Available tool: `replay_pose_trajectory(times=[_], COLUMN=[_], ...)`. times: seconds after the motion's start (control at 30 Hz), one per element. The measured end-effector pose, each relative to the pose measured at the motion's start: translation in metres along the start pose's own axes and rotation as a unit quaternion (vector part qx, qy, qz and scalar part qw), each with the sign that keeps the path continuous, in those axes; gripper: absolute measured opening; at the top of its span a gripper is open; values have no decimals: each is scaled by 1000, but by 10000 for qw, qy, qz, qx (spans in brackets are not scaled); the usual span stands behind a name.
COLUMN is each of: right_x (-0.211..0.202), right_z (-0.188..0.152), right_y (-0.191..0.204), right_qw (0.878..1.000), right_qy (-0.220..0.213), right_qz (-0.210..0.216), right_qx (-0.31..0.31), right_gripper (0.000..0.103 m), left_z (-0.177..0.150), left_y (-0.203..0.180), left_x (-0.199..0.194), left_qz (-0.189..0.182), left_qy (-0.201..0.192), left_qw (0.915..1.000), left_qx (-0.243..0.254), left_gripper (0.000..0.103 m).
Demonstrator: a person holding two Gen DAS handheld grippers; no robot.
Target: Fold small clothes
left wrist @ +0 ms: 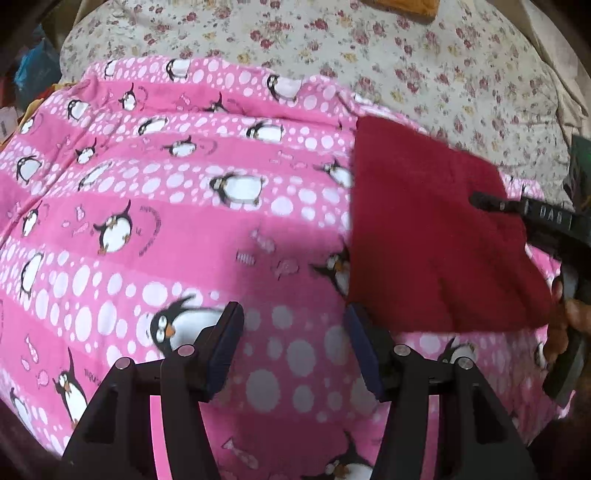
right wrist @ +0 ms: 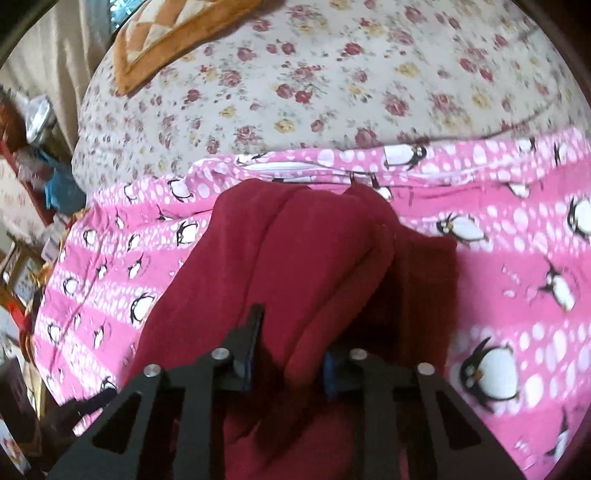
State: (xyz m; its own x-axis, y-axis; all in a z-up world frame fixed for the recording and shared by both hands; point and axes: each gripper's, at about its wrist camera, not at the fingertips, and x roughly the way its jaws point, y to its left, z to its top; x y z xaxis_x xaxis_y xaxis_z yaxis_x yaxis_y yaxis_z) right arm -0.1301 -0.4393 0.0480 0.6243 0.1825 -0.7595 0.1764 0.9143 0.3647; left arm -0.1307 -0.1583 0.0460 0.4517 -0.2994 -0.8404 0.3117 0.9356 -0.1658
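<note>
A dark red small garment (left wrist: 432,229) lies on a pink penguin-print blanket (left wrist: 166,206), to the right in the left wrist view. My left gripper (left wrist: 293,321) is open and empty, hovering over the blanket just left of the garment's near corner. My right gripper (left wrist: 491,205) reaches in from the right over the garment. In the right wrist view the red garment (right wrist: 303,258) is folded in layers and a thick fold sits between the jaws of my right gripper (right wrist: 291,332), which hold it.
The pink blanket (right wrist: 517,258) lies on a floral bedsheet (right wrist: 332,81). An orange patterned cushion (right wrist: 166,33) sits at the far end of the bed. Cluttered shelves and a blue bag (right wrist: 59,188) stand left of the bed.
</note>
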Motion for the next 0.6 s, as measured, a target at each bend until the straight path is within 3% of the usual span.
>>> replay_pose_trajectory(times=[0.17, 0.27, 0.47, 0.6], right_x=[-5, -17, -34, -5], right_z=[4, 12, 30, 23], right_y=[-5, -4, -18, -51], right_qw=[9999, 9995, 9956, 9953], right_qy=[22, -90, -392, -25], right_qz=[-51, -122, -619, -925], right_qx=[-141, -291, -590, -290], right_gripper=[22, 18, 17, 18], left_z=[16, 25, 35, 25], left_y=[-3, -15, -63, -83], left_x=[-12, -8, 6, 25], left_qz=[-648, -878, -949, -819], left_qy=[-208, 1, 230, 423], left_qw=[9974, 9960, 9937, 9923], left_qx=[-253, -152, 550, 827], left_gripper=[37, 37, 37, 37])
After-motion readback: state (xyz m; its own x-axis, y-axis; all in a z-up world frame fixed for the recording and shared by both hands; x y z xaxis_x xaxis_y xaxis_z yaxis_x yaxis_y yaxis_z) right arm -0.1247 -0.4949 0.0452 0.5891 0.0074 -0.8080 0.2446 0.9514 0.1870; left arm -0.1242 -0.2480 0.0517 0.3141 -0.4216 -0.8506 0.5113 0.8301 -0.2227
